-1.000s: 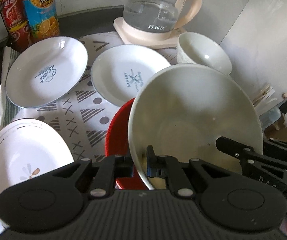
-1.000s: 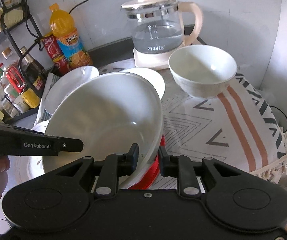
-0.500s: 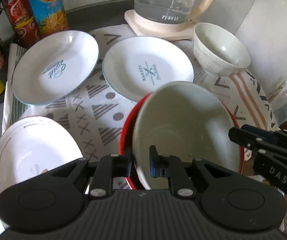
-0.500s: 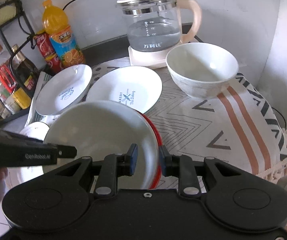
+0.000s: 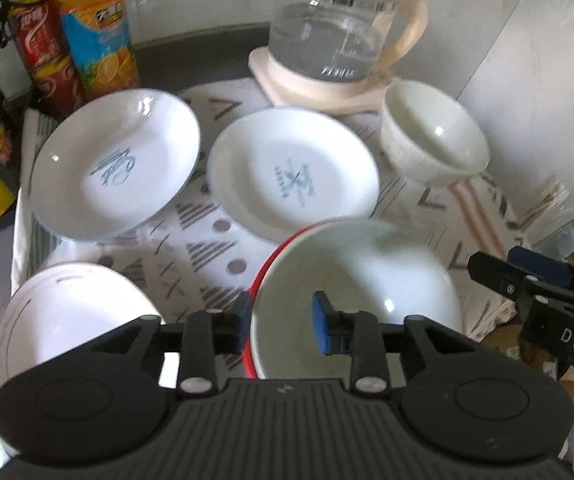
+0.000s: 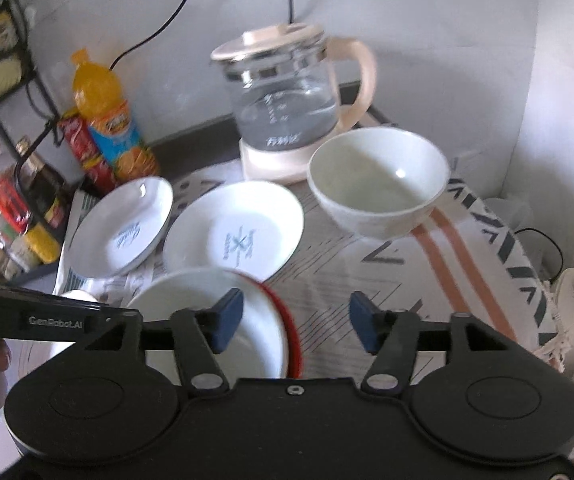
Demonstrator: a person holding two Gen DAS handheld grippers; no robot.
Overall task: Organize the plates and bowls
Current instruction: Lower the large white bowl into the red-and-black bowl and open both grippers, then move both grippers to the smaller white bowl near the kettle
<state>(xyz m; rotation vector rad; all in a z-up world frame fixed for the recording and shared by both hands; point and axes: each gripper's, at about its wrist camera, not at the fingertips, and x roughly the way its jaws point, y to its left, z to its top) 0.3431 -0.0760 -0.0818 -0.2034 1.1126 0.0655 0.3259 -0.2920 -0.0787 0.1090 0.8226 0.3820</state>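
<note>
The large white ceramic bowl [image 5: 363, 292] sits nested inside a red-rimmed bowl [image 5: 265, 276] on the patterned cloth [image 5: 207, 248], near the front edge. The left gripper [image 5: 283, 322] is spread partway, its fingers straddling the near rims of both bowls without pinching them. The right gripper [image 6: 293, 320] is spread wide and holds nothing, just beside the stack. Behind lie two white printed plates [image 5: 293, 176] and a smaller white bowl [image 6: 379, 180], before a glass kettle [image 6: 287, 108].

Left gripper [image 5: 281, 322] stands parted astride the near rim of the white bowl [image 5: 359, 280]; right gripper [image 6: 293, 320] gapes wide just right of it.
</note>
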